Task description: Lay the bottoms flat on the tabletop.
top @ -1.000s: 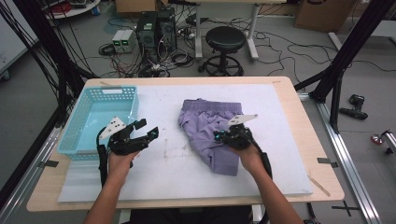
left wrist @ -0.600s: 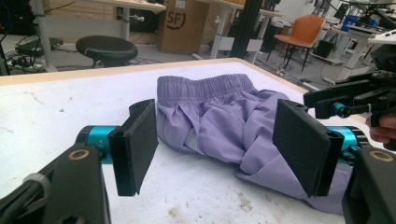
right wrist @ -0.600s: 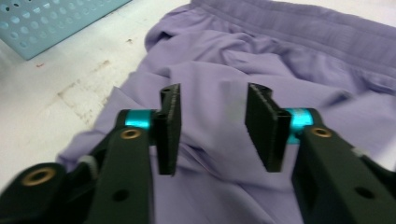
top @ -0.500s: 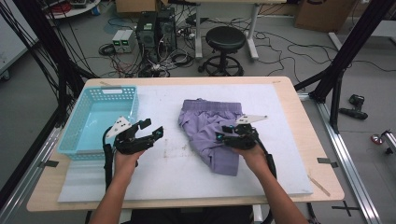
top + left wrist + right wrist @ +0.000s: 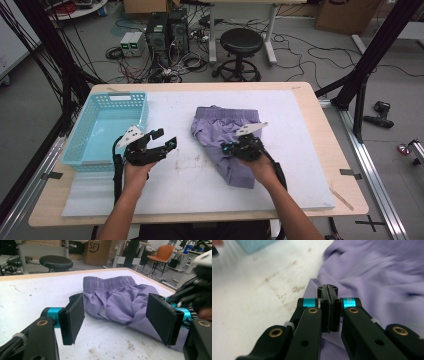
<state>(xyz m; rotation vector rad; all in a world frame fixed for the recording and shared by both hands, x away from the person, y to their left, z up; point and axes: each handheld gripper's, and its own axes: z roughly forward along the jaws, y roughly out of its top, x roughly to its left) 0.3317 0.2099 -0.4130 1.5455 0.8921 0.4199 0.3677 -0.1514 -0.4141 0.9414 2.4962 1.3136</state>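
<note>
In the high view the purple shorts [image 5: 227, 145] lie rumpled on the white mat [image 5: 300, 165], waistband toward the far edge and one leg trailing toward the person, with the light blue basket [image 5: 105, 127] standing apart at the left. The right gripper [image 5: 240, 148] sits on the middle of the shorts, much where it was a second ago, while the left gripper [image 5: 162, 142] has edged a little nearer the cloth than in the earlier frames but hangs over bare mat, clear of it. In the left gripper view its two pads stand wide apart with nothing between them, and the shorts [image 5: 120, 302] lie just beyond, their elastic waistband toward the far side; the left claw is open and empty. In the right gripper view the right gripper [image 5: 329, 293] shows its pads pressed flat together above the purple cloth [image 5: 374, 277]. Its jaws have just been opening and then closing again, so this reads as a fresh pinch at the fabric. Whether any fold is caught between the pads is hard to tell, as the picture is blurred and the tips look bare, so it may have missed. If so, the shorts remain unlifted, and another grab seems needed before they can be folded or carried to the basket.
</note>
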